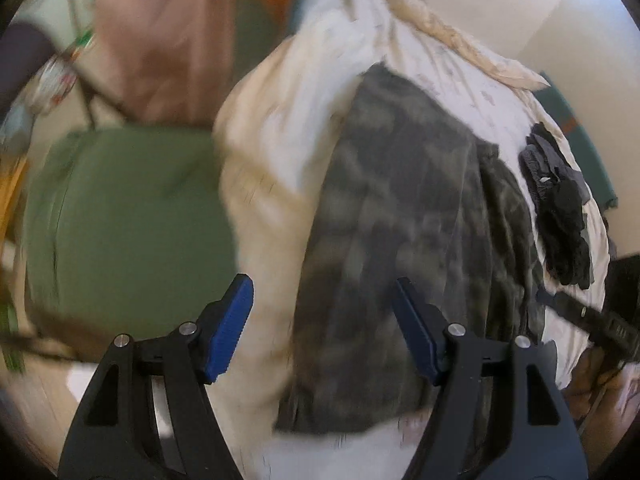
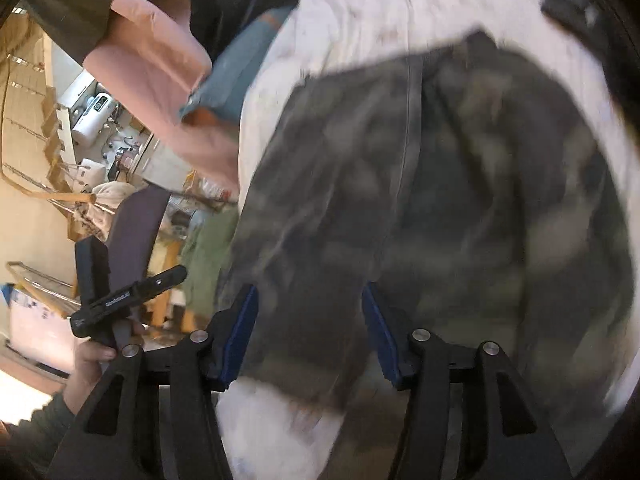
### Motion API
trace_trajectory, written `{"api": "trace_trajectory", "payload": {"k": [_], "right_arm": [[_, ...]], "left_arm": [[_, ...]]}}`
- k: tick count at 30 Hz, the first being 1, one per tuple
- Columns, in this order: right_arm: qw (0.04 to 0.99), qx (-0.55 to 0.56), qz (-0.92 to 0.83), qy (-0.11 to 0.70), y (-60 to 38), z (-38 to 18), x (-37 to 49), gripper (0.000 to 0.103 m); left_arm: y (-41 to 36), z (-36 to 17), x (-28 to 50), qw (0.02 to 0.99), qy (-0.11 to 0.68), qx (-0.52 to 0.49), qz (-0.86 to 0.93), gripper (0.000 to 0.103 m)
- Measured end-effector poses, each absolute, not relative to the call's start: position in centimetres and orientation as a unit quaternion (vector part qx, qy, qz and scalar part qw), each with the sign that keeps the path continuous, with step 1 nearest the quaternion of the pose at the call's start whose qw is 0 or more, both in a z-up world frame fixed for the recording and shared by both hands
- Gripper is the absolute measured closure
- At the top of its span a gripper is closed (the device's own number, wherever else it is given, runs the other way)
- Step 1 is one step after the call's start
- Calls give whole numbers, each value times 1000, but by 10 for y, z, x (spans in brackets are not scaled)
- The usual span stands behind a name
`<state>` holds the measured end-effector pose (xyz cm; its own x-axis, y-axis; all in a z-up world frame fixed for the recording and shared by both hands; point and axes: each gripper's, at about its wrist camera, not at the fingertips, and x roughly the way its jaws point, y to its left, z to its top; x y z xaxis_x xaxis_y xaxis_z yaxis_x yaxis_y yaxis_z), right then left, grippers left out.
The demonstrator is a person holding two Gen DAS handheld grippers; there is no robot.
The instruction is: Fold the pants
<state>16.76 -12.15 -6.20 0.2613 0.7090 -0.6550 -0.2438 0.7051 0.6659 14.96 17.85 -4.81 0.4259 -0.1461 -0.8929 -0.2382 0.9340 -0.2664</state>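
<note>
Both grippers released, nothing between jaws: left gripper [image 1: 322,330] and right gripper [image 2: 310,334] over camo pants [image 1: 400,220], which lie flat on the white-sheeted bed [image 1: 280,140], hem at near edge. Soft, light, floppy; I'd pinch hem corners.

A surface covered by a rumpled white sheet [image 1: 304,92] is seen, on which grey camouflage-patterned pants [image 1: 400,240] are laid flat, with a small heap of dark garments [image 1: 560,204] lying apart near one edge.
</note>
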Motion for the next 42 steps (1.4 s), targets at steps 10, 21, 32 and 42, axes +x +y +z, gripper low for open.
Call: {"api": "trace_trajectory", "payload": {"k": [10, 21, 32, 42], "right_arm": [[681, 125, 311, 651, -43, -138, 110, 47], [717, 178, 259, 622, -95, -146, 128, 47], [766, 103, 350, 530, -59, -101, 113, 99], [759, 148, 301, 559, -103, -88, 121, 101]], "left_arm": [[172, -82, 83, 815, 541, -204, 47, 33], [153, -103, 81, 808, 568, -156, 16, 29], [153, -128, 93, 785, 585, -199, -51, 91], [176, -96, 91, 804, 553, -205, -69, 94]]}}
